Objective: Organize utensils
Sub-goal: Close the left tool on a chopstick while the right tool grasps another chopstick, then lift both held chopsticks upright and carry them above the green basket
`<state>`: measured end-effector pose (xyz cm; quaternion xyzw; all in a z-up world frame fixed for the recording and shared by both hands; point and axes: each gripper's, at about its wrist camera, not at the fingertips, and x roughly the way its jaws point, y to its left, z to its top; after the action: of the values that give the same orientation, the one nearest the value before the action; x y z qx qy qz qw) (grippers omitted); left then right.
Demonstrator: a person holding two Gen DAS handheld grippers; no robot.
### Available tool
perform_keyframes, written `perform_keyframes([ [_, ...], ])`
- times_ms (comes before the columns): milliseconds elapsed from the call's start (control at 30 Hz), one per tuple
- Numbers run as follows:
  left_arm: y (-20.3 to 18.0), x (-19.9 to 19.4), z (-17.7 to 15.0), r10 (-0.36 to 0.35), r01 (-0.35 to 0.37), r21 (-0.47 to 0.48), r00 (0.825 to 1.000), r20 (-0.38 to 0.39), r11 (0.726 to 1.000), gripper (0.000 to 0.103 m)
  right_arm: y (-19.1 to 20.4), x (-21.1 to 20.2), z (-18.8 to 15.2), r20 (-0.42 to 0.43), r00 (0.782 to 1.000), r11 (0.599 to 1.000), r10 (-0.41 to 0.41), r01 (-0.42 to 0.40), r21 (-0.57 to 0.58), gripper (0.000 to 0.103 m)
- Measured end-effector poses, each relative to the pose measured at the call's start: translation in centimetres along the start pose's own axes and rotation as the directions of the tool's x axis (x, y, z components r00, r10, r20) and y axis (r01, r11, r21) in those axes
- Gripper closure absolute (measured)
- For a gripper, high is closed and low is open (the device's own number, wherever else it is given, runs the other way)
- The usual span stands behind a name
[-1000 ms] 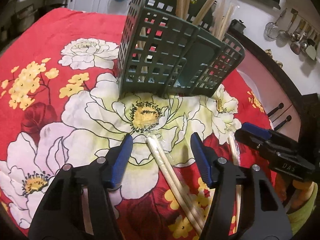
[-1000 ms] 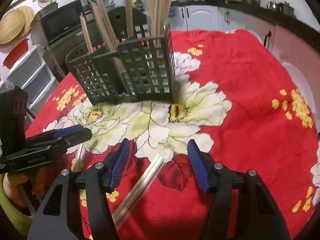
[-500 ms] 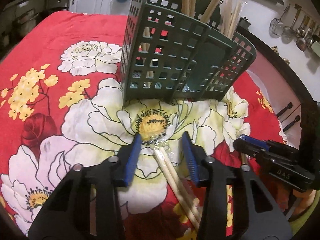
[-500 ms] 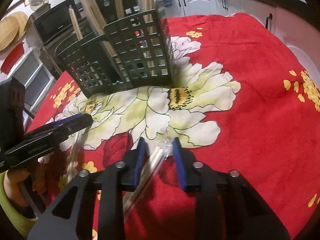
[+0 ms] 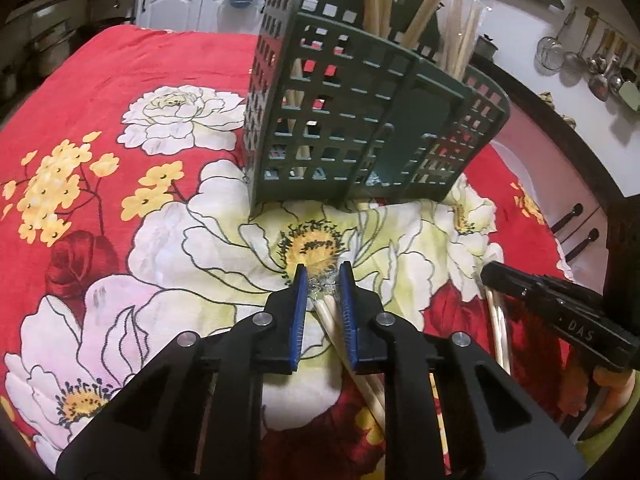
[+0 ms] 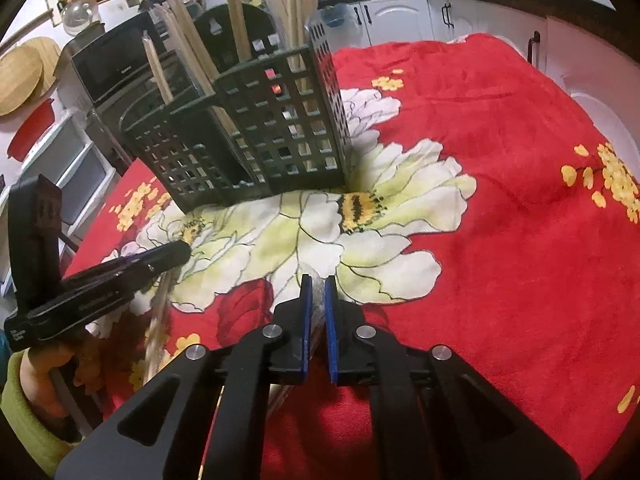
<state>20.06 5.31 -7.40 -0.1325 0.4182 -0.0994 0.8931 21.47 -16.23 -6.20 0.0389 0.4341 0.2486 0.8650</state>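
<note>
A dark green lattice utensil holder (image 5: 360, 128) (image 6: 256, 132) stands on the red floral cloth, with several chopsticks upright in it. In the left wrist view my left gripper (image 5: 323, 276) is low over the cloth. Its jaws are closing, and the blue pads press on a plastic-wrapped pair of chopsticks (image 5: 332, 316) lying flat. My right gripper (image 6: 318, 284) has its jaws closing too, nearly together, pinching the clear wrapper end of another wrapped pair (image 6: 318, 300). The rest of that pair is hidden under the gripper. Each gripper shows at the edge of the other's view (image 5: 496, 276) (image 6: 180, 248).
The red floral cloth (image 6: 500, 200) covers the whole table. White cabinets (image 6: 400, 16) run along the far side. Ladles (image 5: 592, 68) hang on the wall, and a microwave (image 6: 116, 64) stands behind the holder. A hand in a green sleeve (image 6: 24, 400) holds the left gripper.
Both grippers' jaws went from wide apart to closed around their wrapped chopstick pairs. Both hands stayed almost in place, edging slightly toward the holder.
</note>
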Motion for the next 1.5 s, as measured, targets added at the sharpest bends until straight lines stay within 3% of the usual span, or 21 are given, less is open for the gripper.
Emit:
perform_keyframes([
  [467, -1.9, -4.7, 0.5, -0.114, 0.111, 0.038, 0.987, 0.115, 0.993, 0.097, 3.1, -5.5, 1.5, 0.173, 0.983, 0.995, 0.069, -0.055, -0.085, 0.097],
  [967, -4.6, -8.2, 1.5, -0.147, 0.126, 0.111, 0.968, 0.201, 0.986, 0.098, 4.7, -10.8, 2.3, 0.327, 0.943, 0.992, 0.065, -0.025, -0.127, 0.098],
  [1500, -6.4, -11.2, 4.0, -0.19, 0.142, 0.179, 0.939, 0.287, 0.973, 0.098, 6.9, -14.0, 3.5, 0.416, 0.905, 0.982, 0.089, -0.01, -0.19, 0.099],
])
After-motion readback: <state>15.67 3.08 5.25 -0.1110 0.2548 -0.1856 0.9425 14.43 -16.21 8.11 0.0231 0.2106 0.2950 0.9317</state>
